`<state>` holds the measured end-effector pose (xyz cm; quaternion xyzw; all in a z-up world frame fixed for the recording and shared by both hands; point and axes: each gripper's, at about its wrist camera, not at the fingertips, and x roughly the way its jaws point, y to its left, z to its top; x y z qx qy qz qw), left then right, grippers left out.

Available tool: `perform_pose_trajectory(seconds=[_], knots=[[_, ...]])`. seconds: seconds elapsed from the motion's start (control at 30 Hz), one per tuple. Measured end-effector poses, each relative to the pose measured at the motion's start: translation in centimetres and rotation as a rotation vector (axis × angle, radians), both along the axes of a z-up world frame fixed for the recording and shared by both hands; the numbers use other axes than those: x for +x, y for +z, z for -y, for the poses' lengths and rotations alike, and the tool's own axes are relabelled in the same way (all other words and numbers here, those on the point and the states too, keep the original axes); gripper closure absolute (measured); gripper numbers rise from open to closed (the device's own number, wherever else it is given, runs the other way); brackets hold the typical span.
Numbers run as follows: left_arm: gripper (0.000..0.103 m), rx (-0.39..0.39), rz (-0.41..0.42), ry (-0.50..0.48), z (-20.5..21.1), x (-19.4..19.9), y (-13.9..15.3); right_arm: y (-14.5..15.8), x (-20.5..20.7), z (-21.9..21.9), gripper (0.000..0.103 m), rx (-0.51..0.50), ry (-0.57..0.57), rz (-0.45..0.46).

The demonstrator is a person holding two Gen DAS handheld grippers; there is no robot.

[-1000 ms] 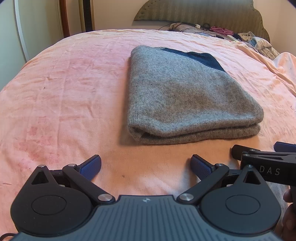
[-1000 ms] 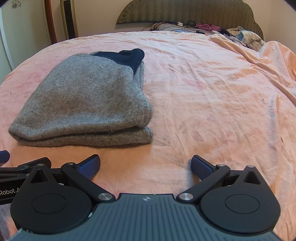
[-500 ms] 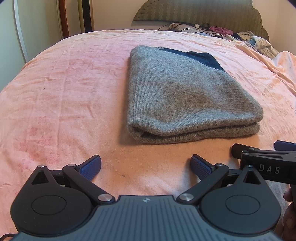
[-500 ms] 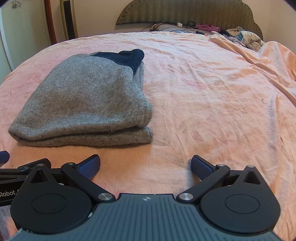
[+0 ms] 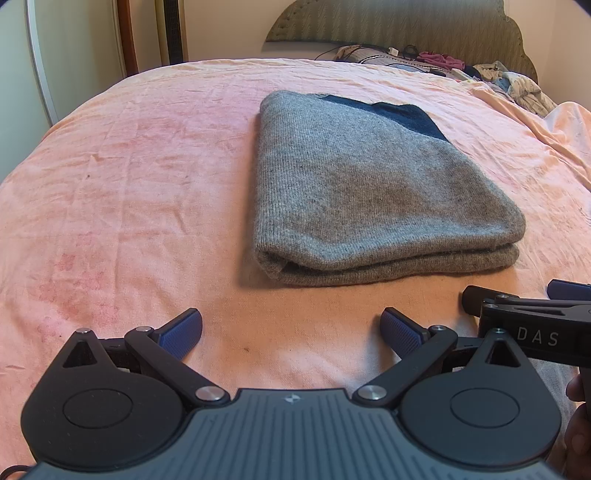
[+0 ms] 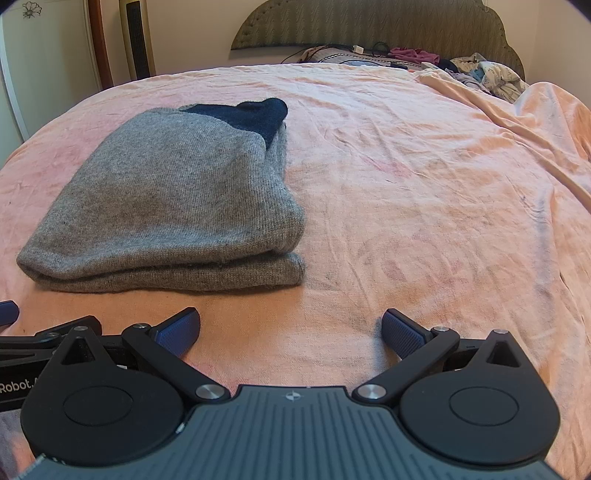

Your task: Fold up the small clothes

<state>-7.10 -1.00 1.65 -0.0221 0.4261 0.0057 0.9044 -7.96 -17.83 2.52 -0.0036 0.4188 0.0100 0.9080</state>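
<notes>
A grey knit garment [image 5: 369, 188] lies folded in layers on the pink bedsheet [image 5: 129, 177], with a dark navy part [image 5: 399, 110] showing at its far end. In the right wrist view the same grey garment [image 6: 177, 199] sits ahead to the left. My left gripper [image 5: 291, 328] is open and empty, a little short of the garment's near edge. Open as well, my right gripper [image 6: 291, 328] holds nothing and hovers over bare sheet to the right of the garment. The right gripper's side [image 5: 532, 325] shows at the left wrist view's right edge.
A pile of loose clothes [image 6: 480, 72] and cables lies at the head of the bed below a padded headboard [image 6: 369, 26]. The sheet bunches into ridges [image 6: 517, 110] on the right. A wall and door frame [image 5: 125, 37] stand beyond the bed's left edge.
</notes>
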Motion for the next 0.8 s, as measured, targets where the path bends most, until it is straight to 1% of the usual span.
perform_pose_trajectory(seconds=[0.23, 0.37, 0.63, 0.8], knots=[[0.0, 0.003, -0.003, 0.0, 0.0, 0.0, 0.1, 0.0, 0.0, 0.0, 0.0, -0.001, 0.001, -0.002], [0.0, -0.005, -0.008, -0.003, -0.1, -0.2, 0.5, 0.8, 0.0, 0.0, 0.0, -0.001, 0.005, -0.031], [0.0, -0.005, -0.013, -0.008, -0.1, -0.3, 0.7, 1.4, -0.6, -0.2, 0.0, -0.023, 0.008, -0.014], [0.0, -0.006, -0.008, -0.008, -0.1, -0.4, 0.9, 1.3, -0.6, -0.1, 0.0, -0.008, 0.006, -0.021]])
